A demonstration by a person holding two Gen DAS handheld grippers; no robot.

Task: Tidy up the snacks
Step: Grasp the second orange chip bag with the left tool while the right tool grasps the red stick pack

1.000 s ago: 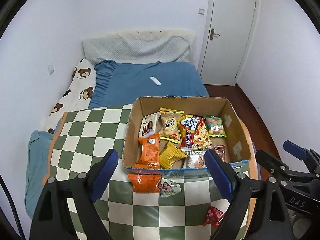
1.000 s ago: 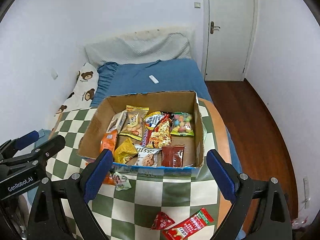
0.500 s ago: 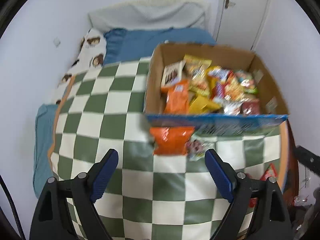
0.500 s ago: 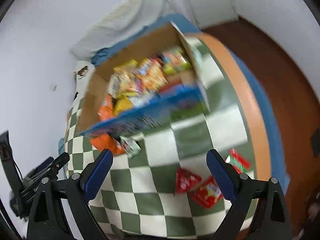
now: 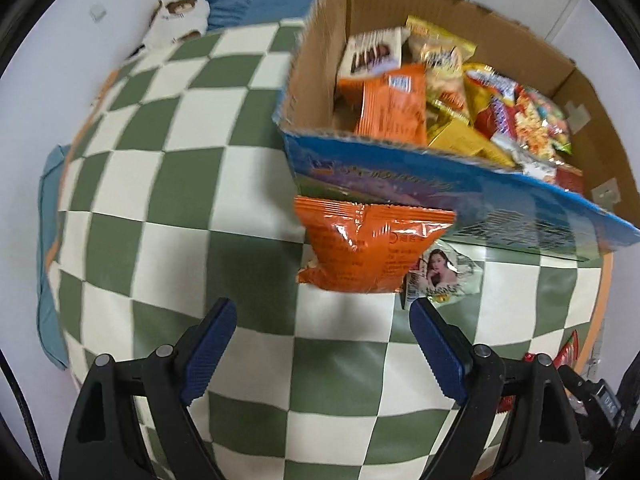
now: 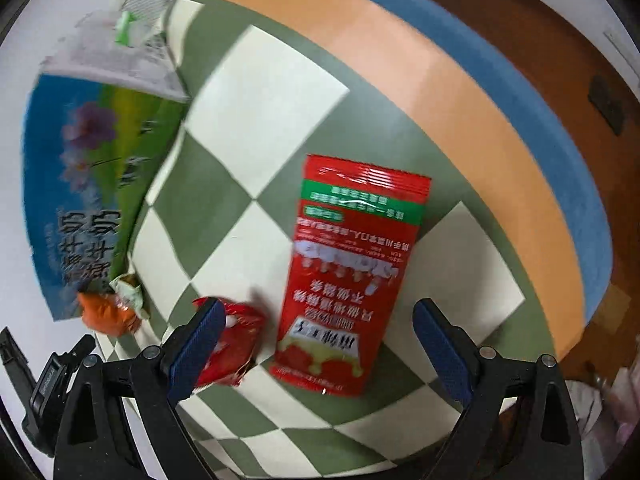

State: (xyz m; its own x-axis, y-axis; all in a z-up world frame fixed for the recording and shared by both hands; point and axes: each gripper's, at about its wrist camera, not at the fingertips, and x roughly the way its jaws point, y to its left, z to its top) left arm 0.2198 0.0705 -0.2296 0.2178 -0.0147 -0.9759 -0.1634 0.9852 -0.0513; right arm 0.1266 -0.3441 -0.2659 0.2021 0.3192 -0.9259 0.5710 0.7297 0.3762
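Observation:
A cardboard box [image 5: 472, 196] with a blue printed front holds several snack packs on the green-and-white checkered cloth [image 5: 168, 200]. An orange snack bag [image 5: 368, 248] lies just in front of the box, with a small clear packet [image 5: 440, 276] showing a woman's face beside it. My left gripper [image 5: 320, 340] is open and empty, just short of the orange bag. In the right wrist view a long red packet [image 6: 352, 276] lies between my open right gripper's [image 6: 316, 340] fingers, and a small red packet [image 6: 232, 352] sits by the left finger [image 6: 196, 344]. The box side [image 6: 80, 184] is at left.
The cloth's orange and blue border [image 6: 460, 92] runs along the table edge at right, with wooden floor [image 6: 560, 40] beyond. A bed with a bear-print pillow [image 5: 180, 16] lies behind the table. The other gripper [image 6: 52, 376] shows at lower left in the right wrist view.
Both grippers have dropped and moved in close to the cloth. The left now sits near the orange bag; the right now straddles the long red packet. Both stay open.

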